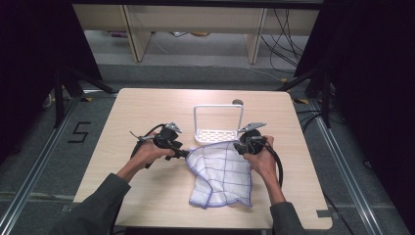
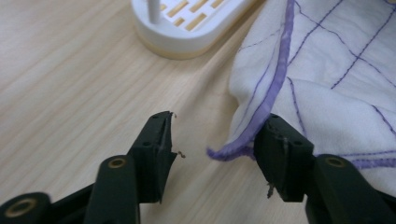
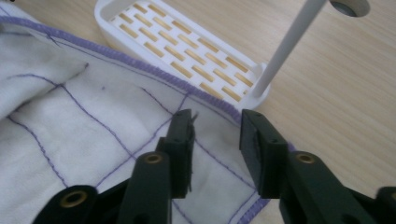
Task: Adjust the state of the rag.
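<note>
So on the left, the left gripper (image 1: 185,154) is down at the table (image 1: 147,107) with its jaws spread, the cloth's purple-edged left corner lying between them, right against one jaw, but not pinched yet. The cloth (image 1: 220,174) itself is a crumpled white checked towel sitting near-centre, just near of the white rack (image 1: 218,122). Over on the right, the right gripper (image 1: 241,148) hovers over the cloth's far right corner, jaws also spread, nothing gripped. Looks like the grab-both-corners step; I'd guess next is closing both squarely on the hem, then lifting it toward the rack.
</note>
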Demonstrator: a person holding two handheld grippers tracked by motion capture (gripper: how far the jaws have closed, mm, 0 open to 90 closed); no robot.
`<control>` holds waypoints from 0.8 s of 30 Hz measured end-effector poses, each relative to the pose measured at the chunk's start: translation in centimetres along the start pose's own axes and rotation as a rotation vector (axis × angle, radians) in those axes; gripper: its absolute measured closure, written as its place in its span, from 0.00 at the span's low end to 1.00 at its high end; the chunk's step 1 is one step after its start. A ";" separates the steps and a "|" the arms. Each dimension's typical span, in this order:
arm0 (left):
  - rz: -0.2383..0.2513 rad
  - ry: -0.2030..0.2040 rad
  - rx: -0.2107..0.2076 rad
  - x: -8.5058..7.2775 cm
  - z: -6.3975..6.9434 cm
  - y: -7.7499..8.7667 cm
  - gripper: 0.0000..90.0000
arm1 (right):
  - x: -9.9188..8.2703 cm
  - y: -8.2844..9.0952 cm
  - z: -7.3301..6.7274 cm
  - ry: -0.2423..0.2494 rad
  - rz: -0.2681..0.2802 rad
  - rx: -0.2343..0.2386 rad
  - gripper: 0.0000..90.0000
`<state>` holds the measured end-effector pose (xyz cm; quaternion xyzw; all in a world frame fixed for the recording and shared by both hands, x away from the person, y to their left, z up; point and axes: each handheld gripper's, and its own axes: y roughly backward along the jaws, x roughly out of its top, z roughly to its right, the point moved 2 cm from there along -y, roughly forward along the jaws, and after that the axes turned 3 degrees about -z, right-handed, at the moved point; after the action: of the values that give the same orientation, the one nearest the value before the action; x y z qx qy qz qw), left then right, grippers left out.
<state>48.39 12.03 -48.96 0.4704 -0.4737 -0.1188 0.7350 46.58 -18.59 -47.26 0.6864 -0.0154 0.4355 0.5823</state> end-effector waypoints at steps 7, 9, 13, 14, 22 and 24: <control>0.115 0.005 -0.036 -2.5 4.2 3.6 0.41 | -2.1 4.9 -1.5 -0.013 0.077 0.007 0.61; 0.132 0.003 -0.079 -3.6 6.1 3.9 0.41 | -3.1 6.4 -2.5 -0.018 0.076 0.033 0.60; 0.150 -0.014 -0.145 -5.1 9.8 3.9 0.42 | -5.4 8.3 -3.8 -0.011 0.100 0.095 0.61; 0.150 -0.022 -0.157 -5.4 10.7 3.9 0.42 | -5.9 8.6 -4.1 -0.026 0.093 0.097 0.61; 0.147 -0.077 -0.168 -5.9 14.0 3.0 0.44 | -9.5 9.8 -6.3 -0.022 0.089 0.134 0.60; 0.132 -0.098 -0.161 -6.0 14.6 2.5 0.44 | -10.3 9.9 -6.8 -0.033 0.087 0.136 0.59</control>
<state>32.80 8.66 -48.86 0.3712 -0.5279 -0.1307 0.7526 31.06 -21.28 -46.21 0.7300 -0.0254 0.4491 0.5146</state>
